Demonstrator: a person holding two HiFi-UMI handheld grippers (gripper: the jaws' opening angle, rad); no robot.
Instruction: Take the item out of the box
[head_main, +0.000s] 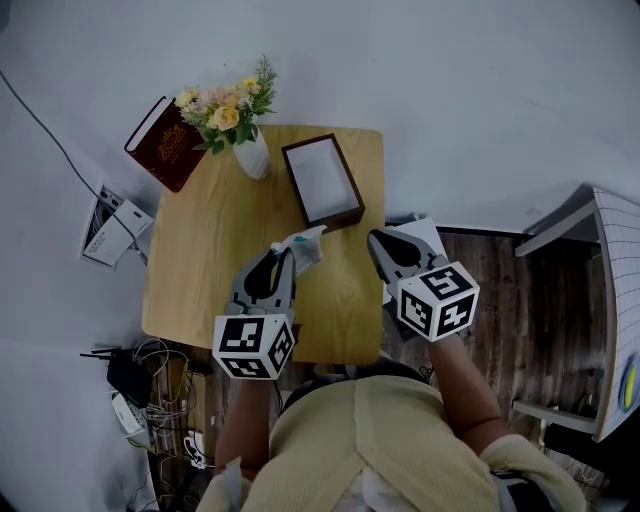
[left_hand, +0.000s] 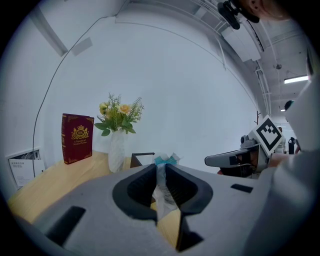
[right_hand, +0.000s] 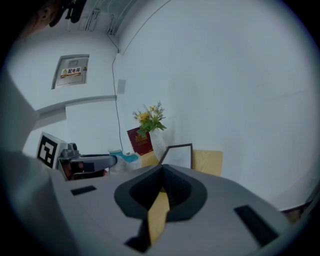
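Observation:
A dark brown box (head_main: 322, 182) with a white inside lies open on the wooden table (head_main: 200, 260), and nothing shows in it. My left gripper (head_main: 287, 258) hangs just in front of the box, shut on a white and teal packet (head_main: 303, 247). In the left gripper view the packet (left_hand: 164, 161) stands pinched between the jaws, with its crumpled top sticking out past the tips and the box (left_hand: 142, 159) behind it. My right gripper (head_main: 378, 243) hovers over the table's right edge, shut and holding nothing. The right gripper view looks at the box (right_hand: 177, 155) from the side.
A white vase of flowers (head_main: 250, 150) stands at the table's back, left of the box, and a dark red book (head_main: 165, 143) leans on the wall behind it. Papers (head_main: 112, 230) and cables (head_main: 150, 385) lie on the floor at the left. A white rack (head_main: 605, 310) stands at the right.

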